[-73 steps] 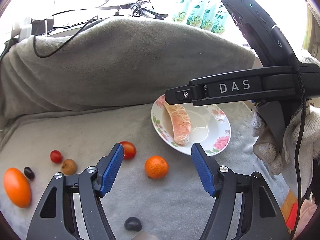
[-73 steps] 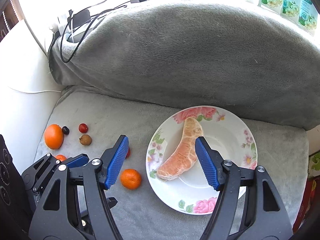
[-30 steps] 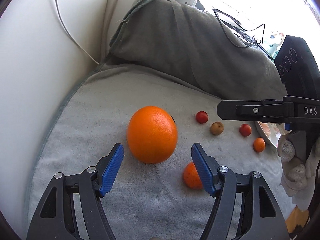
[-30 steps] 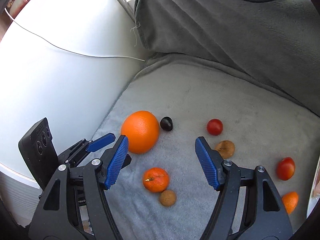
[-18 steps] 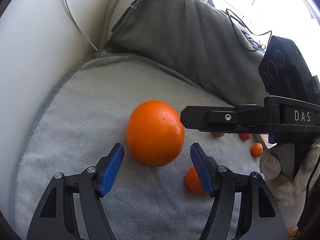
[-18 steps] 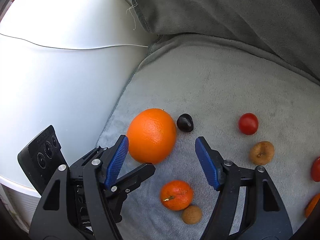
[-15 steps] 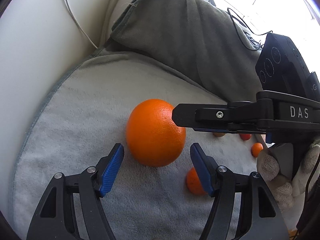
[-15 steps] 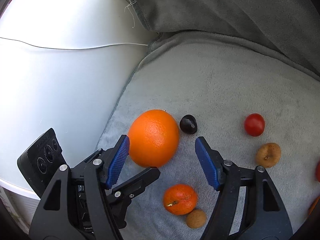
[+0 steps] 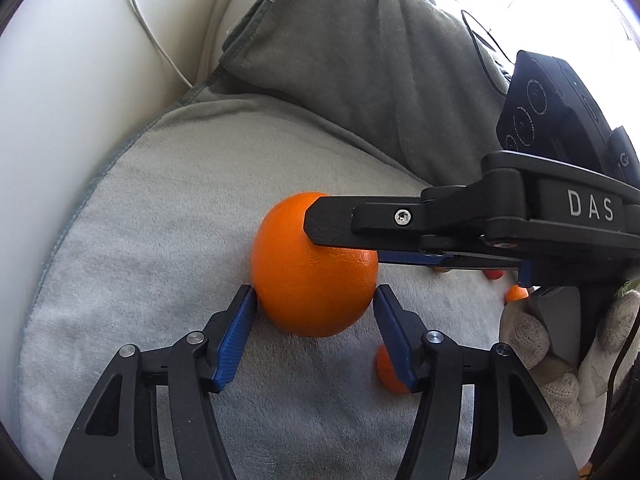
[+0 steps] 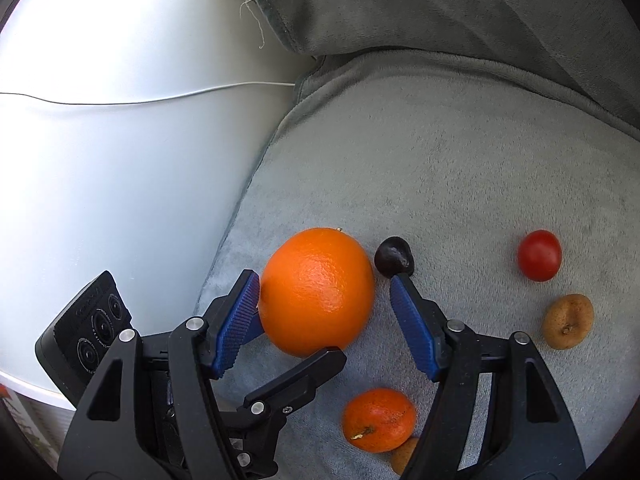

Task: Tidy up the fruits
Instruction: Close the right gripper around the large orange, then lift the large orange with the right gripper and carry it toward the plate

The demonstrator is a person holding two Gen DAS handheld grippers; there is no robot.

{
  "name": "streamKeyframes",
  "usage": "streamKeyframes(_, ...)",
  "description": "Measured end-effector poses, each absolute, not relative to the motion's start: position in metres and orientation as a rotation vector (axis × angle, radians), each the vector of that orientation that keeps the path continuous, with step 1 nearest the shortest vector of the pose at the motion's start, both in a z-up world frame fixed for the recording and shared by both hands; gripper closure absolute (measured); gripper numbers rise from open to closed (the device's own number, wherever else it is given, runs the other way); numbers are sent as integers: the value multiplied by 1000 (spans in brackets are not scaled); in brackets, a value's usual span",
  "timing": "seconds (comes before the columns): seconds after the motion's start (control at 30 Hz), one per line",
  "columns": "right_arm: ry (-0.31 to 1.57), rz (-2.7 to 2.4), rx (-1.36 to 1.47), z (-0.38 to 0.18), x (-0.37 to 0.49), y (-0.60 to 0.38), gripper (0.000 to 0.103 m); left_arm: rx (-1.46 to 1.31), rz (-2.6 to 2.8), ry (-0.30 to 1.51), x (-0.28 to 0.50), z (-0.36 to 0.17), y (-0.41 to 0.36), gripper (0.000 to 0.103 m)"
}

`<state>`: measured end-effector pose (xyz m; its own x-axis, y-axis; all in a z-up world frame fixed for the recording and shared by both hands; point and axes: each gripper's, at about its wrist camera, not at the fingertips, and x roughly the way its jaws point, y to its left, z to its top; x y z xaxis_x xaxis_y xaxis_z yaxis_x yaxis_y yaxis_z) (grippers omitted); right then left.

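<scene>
A large orange [image 9: 314, 266] lies on the grey fleece blanket [image 9: 160, 208] near its left edge. My left gripper [image 9: 314, 304] is open, its blue pads at the orange's two sides. My right gripper [image 10: 326, 286] is open too and straddles the same orange [image 10: 318, 290] from above; its left pad touches the fruit. One right finger crosses the orange's top in the left wrist view. A small mandarin [image 10: 378, 420] lies just below the orange.
A dark plum [image 10: 394, 257], a red cherry tomato [image 10: 539, 255] and a brown wrinkled fruit [image 10: 567, 321] lie to the right. A white rounded wall [image 10: 120, 160] with a thin cable borders the blanket on the left. A grey covered bolster [image 9: 360, 72] rises behind.
Both grippers have moved in on the large orange. It now sits between the pads of each, where earlier it lay ahead of them.
</scene>
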<state>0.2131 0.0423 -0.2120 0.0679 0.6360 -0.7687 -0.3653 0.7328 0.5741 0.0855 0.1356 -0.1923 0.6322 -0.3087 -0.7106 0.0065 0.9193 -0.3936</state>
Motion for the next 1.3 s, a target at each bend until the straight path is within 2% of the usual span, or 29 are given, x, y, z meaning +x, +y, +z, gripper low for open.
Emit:
streamKeyframes(0.17, 1309, 773, 281, -216, 215, 45, 37, -374, -182, 872, 88, -193, 135, 43)
streamKeyframes(1.3, 1216, 761, 320, -180, 199, -15, 39, -256, -225, 813, 72, -156, 73, 44)
